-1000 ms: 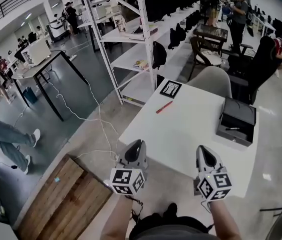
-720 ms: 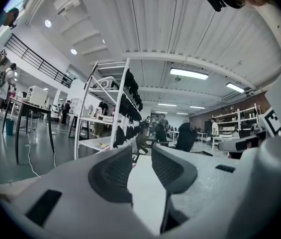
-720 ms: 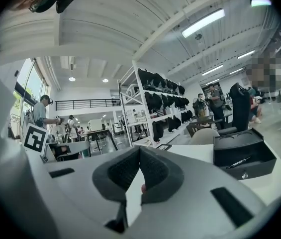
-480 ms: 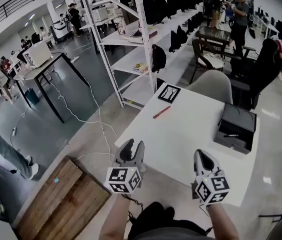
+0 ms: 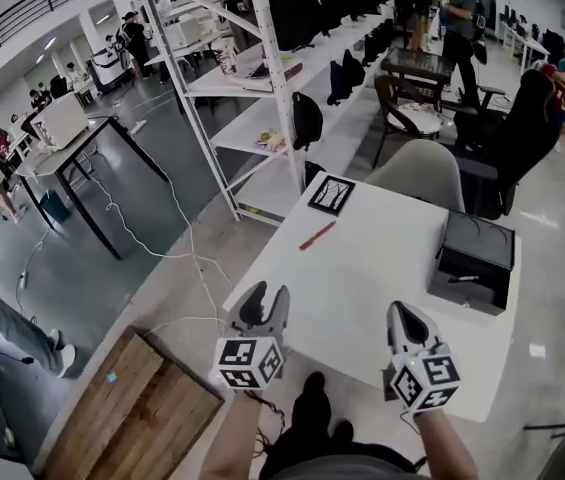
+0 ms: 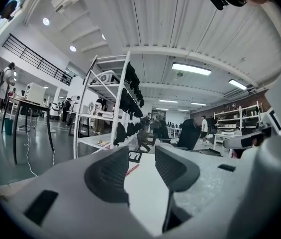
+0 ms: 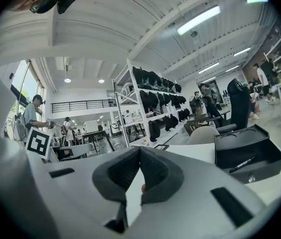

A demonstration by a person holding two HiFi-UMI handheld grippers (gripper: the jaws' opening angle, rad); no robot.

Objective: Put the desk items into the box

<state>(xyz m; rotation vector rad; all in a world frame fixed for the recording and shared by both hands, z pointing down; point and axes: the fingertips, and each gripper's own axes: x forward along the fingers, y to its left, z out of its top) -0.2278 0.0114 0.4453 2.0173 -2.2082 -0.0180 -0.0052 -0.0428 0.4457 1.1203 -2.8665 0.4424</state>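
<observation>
Hovering empty, the left tool (image 5: 262, 304) is opening and the right tool (image 5: 409, 320) is closed, while the slim red pen (image 5: 317, 235) and black-and-white patterned card (image 5: 330, 194) lie well ahead, not yet in the open black box (image 5: 474, 259) beyond the right tool.

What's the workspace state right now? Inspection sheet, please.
Surface: white table, mostly bare.
Job's things: red pen and black-and-white card at the far left; black box open at the right edge, black pen inside.
Clutter: nothing seen.
Grippers: left gripper jaws opening, nothing between them; right gripper shut, empty; both at the near edge.
Cables: white cable on the floor left of the table.
Surroundings: rack, chair behind the table, wooden board on the floor, people farther off.
</observation>
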